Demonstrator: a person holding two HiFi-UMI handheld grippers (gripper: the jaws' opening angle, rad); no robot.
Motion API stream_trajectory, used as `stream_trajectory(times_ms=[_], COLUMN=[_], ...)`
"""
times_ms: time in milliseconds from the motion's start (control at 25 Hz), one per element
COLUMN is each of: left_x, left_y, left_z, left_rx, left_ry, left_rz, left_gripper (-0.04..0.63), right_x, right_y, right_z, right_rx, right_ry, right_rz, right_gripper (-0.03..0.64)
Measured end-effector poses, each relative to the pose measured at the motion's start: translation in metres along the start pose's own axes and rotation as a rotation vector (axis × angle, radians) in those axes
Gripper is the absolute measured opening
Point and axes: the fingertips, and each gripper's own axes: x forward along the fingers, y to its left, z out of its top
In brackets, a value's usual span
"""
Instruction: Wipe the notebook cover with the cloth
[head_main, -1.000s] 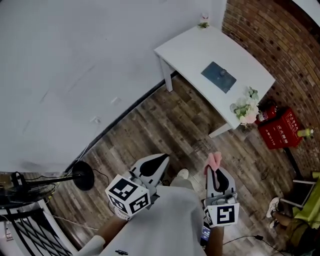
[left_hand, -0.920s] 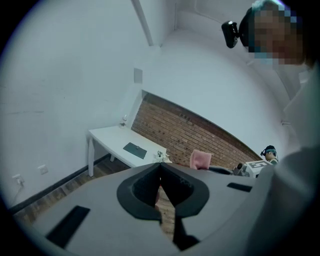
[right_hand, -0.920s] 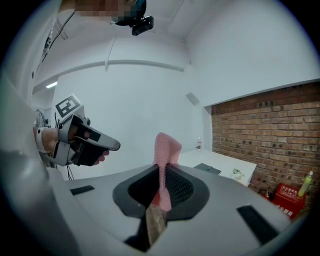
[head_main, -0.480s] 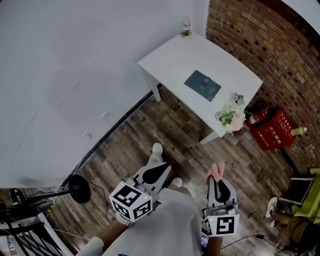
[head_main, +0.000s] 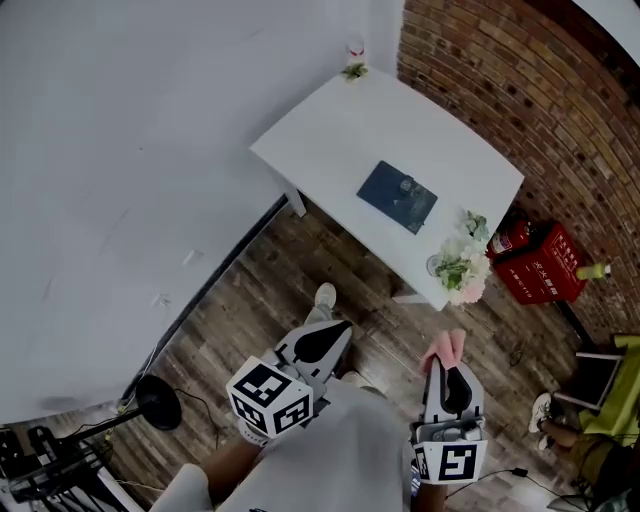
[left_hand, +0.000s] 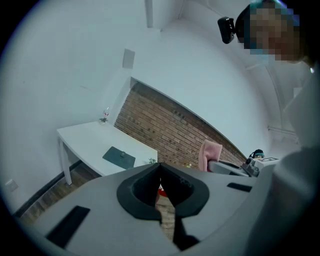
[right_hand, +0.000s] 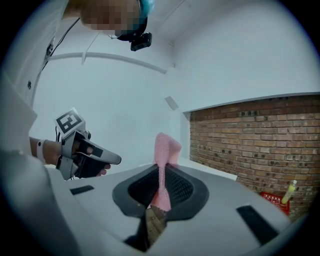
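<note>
A dark blue notebook (head_main: 397, 196) lies on the white table (head_main: 330, 130) ahead, with a small object on its cover; it also shows small in the left gripper view as the notebook (left_hand: 119, 157). My right gripper (head_main: 448, 362) is shut on a pink cloth (head_main: 445, 348), which stands up from the jaws as the cloth (right_hand: 165, 150). My left gripper (head_main: 330, 331) is shut with nothing in it; its jaws meet at the tip (left_hand: 160, 166). Both grippers are held low near my body, well short of the table.
A flower bouquet (head_main: 460, 265) sits at the table's near right corner, a small glass (head_main: 354, 48) at the far corner. A brick wall (head_main: 520, 90) runs on the right, with a red box (head_main: 545, 265) at its foot. A stand base (head_main: 158, 404) rests on the wooden floor at left.
The table and notebook have shifted left and closer in the head view as I move toward them. Both grippers stay shut, the pink cloth still held in the right one.
</note>
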Motion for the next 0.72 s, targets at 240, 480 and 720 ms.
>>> stream_trajectory(times_ms=[240, 480, 720], left_x=[0.046, 0.087, 0.112], left_y=[0.068, 0.121, 0.168], left_z=[0.082, 0.146, 0.192], left_rx=[0.010, 0.055, 0.076], left_ry=[-0.004, -0.006, 0.009], left_rz=[-0.044, -0.111, -0.129], left_gripper=[0.018, 0.018, 0.018], right_x=[0.096, 0.179, 0.240], right_y=[-0.014, -0.028, -0.049], right_z=[0.037, 0.067, 0.091], right_rx=[-0.003, -0.018, 0.025], right_ry=[0.012, -0.020, -0.063], right_rz=[-0.051, -0.114, -0.191], right_gripper=[0.035, 0.034, 0.035])
